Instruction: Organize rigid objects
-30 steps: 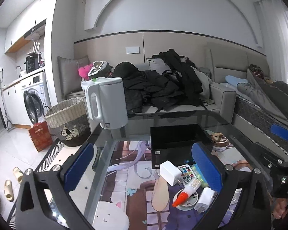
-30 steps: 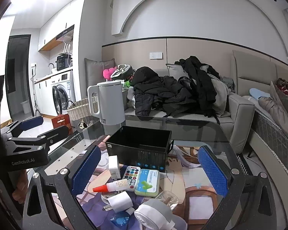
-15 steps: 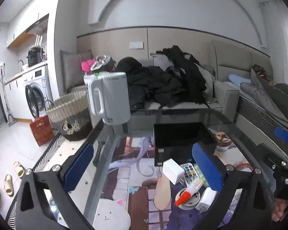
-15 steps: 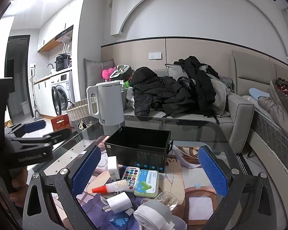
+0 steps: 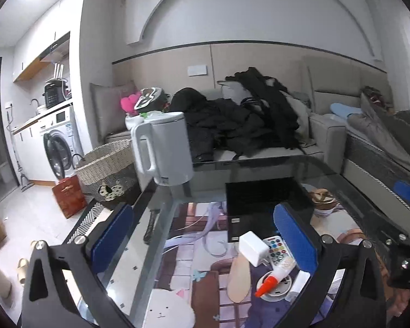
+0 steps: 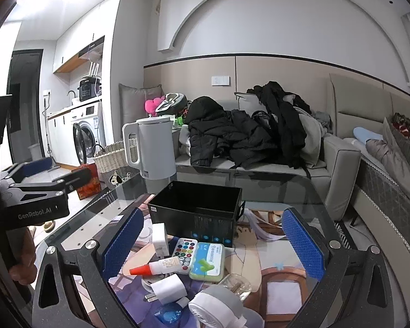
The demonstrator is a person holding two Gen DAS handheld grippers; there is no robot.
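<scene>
Glass tabletop (image 6: 273, 188), rectangular black box (image 6: 196, 213), left tongs (image 5: 202, 235) wide, right tongs (image 6: 210, 243) wide, both empty

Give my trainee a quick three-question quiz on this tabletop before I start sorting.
1. True or false: the black box already holds an object.
2. What lies directly between the white charger and the green case?
A. glue bottle
B. remote with coloured buttons
C. kettle
3. Are the left gripper and right gripper open or shut?

Key
1. False; what shows of its inside looks empty.
2. B, the remote.
3. Both open, holding nothing.
</scene>
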